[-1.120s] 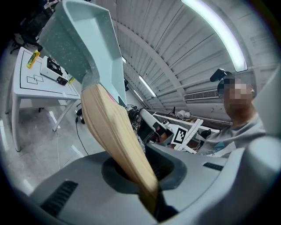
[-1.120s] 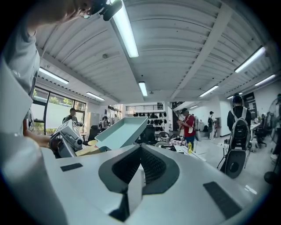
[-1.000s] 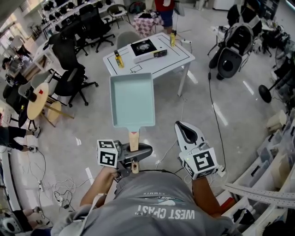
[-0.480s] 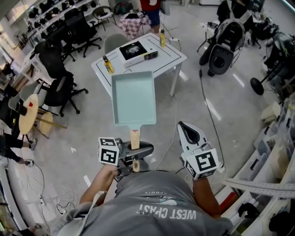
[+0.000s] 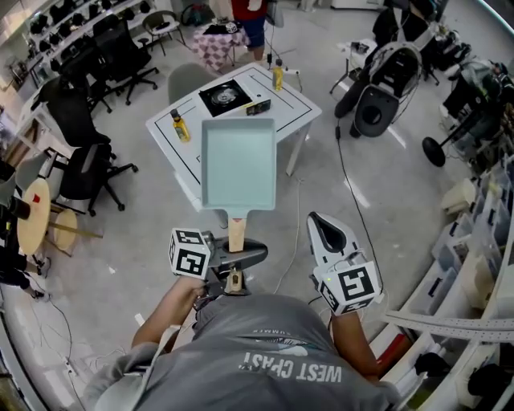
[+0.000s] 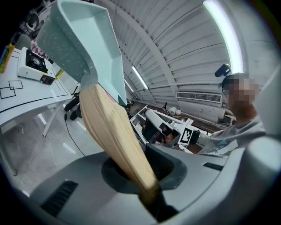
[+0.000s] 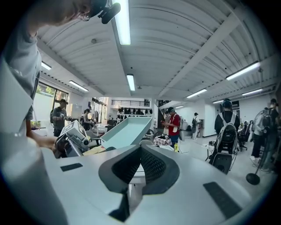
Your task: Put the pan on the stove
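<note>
L gripper: jaws pinching the wooden handle of the teal rectangular pan. Pan is held in the air approx. level in front of the person, its far end overlapping the near edge of the white table in head view. Stove sits on that table beyond the pan, pan not on it. R gripper: off to the right, jaws pressed together w/ nothing btwn them, clear of the pan.

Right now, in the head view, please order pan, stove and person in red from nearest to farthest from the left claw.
1. pan, gripped by the left claw
2. stove, on the table ahead
3. person in red, beyond the table
</note>
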Tool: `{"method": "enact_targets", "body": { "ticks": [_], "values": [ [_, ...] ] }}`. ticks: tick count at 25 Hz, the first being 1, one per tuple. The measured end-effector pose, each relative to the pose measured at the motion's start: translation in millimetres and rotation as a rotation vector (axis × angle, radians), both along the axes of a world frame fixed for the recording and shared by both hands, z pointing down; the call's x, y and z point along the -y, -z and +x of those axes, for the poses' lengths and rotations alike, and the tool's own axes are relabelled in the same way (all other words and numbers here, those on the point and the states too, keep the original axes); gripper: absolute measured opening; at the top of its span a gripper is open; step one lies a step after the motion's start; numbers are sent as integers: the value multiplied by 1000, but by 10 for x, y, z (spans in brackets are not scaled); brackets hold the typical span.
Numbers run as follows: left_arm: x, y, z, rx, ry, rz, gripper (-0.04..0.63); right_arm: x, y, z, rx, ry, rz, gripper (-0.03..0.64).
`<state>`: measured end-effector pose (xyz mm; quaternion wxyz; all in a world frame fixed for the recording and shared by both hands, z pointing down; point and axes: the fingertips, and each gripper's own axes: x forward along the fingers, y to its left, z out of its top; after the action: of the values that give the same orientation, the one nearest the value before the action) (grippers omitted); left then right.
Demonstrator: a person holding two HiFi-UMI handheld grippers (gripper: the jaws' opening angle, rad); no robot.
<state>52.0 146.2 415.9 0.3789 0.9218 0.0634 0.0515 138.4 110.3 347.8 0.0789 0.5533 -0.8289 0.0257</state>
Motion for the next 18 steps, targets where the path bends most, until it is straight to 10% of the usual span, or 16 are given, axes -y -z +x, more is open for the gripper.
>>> {"method": "enact_targets", "body": {
  "ticks": [18],
  "values": [
    [924,-50,-330,-15,-90,-28,40,785,-49,-308,-32,-106,-44,11]
  ]
}}
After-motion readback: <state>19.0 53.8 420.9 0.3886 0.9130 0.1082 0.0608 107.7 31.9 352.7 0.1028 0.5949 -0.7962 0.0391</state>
